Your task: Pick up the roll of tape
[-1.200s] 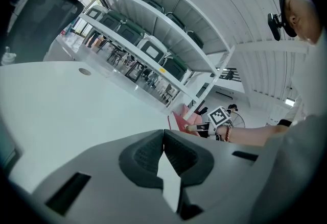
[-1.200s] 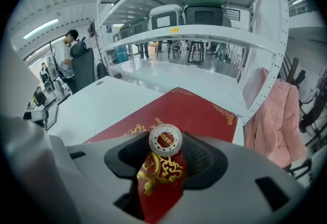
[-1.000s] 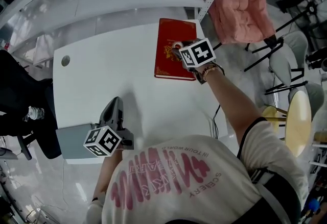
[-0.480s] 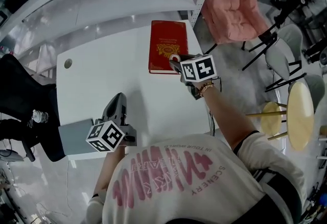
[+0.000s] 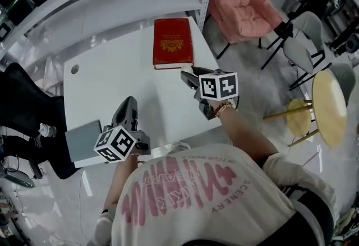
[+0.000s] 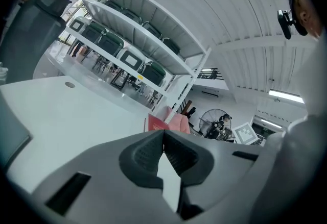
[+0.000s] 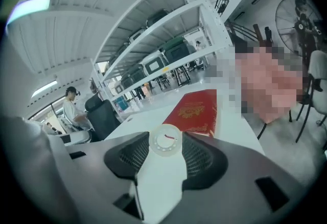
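In the head view, the right tool (image 5: 189, 75) sits at frame centre. It grips a small translucent roll of clear tape (image 7: 165, 141) between its pads, lifted clear of the red hardcover book (image 5: 173, 43) at upper middle on the white surface (image 5: 106, 85). The left tool (image 6: 163, 135), lower left, has its jaws pressed together, empty.

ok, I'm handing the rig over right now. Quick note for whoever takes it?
Left tool: shut, empty, above the near part of the table.
Right tool: shut on the tape and holding it off the table, on the near side of the red book.
Done: the tape is gripped and lifted.
Left: just keep the grip. The pictures show no drop-off spot.
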Demonstrator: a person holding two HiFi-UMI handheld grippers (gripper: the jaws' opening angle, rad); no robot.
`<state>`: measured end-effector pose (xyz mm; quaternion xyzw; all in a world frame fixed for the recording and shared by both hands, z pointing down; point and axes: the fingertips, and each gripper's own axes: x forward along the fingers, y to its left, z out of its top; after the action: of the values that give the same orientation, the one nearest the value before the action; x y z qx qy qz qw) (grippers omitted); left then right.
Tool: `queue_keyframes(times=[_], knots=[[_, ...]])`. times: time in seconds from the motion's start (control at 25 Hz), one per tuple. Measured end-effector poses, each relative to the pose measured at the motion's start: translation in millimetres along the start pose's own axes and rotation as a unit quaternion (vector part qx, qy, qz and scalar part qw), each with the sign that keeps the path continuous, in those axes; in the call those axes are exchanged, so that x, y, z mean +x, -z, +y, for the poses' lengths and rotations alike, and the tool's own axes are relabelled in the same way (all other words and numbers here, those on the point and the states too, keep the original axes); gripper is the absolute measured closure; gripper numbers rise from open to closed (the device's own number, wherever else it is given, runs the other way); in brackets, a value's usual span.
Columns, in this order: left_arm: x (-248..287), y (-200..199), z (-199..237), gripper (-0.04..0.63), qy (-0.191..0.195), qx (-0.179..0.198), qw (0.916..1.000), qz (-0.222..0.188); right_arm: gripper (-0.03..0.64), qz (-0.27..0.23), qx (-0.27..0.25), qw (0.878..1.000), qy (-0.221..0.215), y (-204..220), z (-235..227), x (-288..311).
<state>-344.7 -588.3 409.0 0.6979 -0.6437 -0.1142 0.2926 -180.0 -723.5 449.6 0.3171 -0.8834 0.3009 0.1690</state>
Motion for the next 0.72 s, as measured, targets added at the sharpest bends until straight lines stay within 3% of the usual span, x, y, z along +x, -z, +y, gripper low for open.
queue_keyframes(times=[0.32,0.52,0.72], knots=[[-49,20,-81,0.571,0.036,0.017,0.9991,-0.014,0.399,-0.071,0.029,0.996,-0.038,21,35,-102],[-66,14,-110,0.571,0.042,0.018,0.9987,-0.023,0.397,-0.122,-0.008,0.992,-0.033,8,63,-146],[-84,20,-131,0.571,0.041,0.038,0.9982,-0.022,0.397,-0.139,-0.049,0.989,-0.015,18,80,-175]])
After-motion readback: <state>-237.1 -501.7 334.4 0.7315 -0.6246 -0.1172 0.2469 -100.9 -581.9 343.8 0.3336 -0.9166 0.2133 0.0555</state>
